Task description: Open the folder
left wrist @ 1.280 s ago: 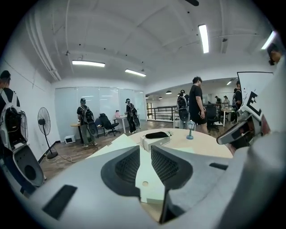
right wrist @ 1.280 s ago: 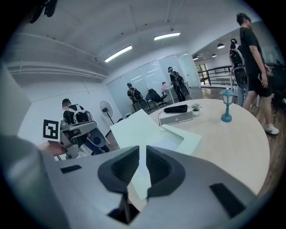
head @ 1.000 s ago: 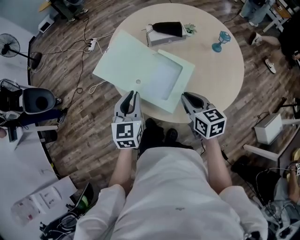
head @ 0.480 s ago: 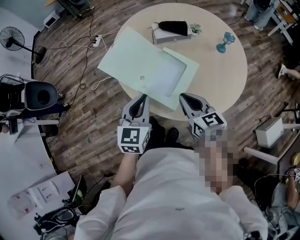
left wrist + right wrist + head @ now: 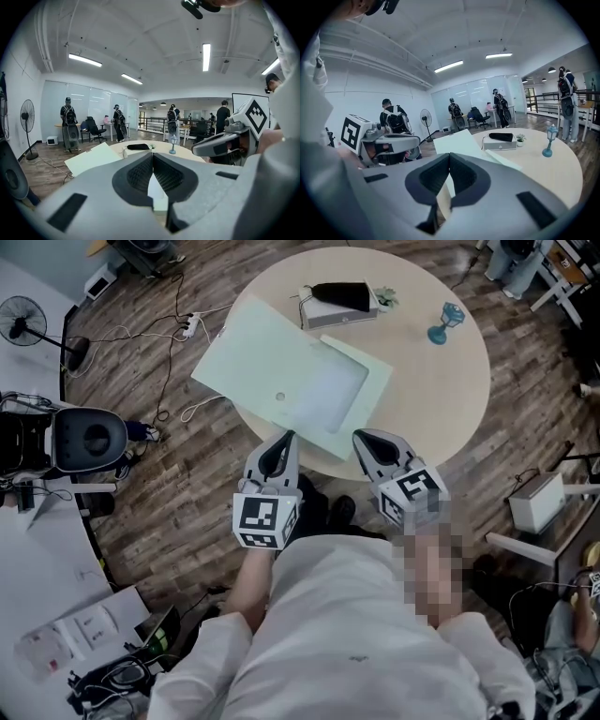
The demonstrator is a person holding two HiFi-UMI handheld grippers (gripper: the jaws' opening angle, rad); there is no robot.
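pale green folder (image 5: 281, 362) lies spread open on the round table (image 5: 441, 390), one leaf overhanging the edge. in the last second the left gripper (image 5: 283, 439) and right gripper (image 5: 360, 437) have clenched shut on nothing, just beside its near edge; the opening looks finished.

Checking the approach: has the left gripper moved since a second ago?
Yes. The left gripper has shifted right along the folder's near edge, closer to the right gripper.
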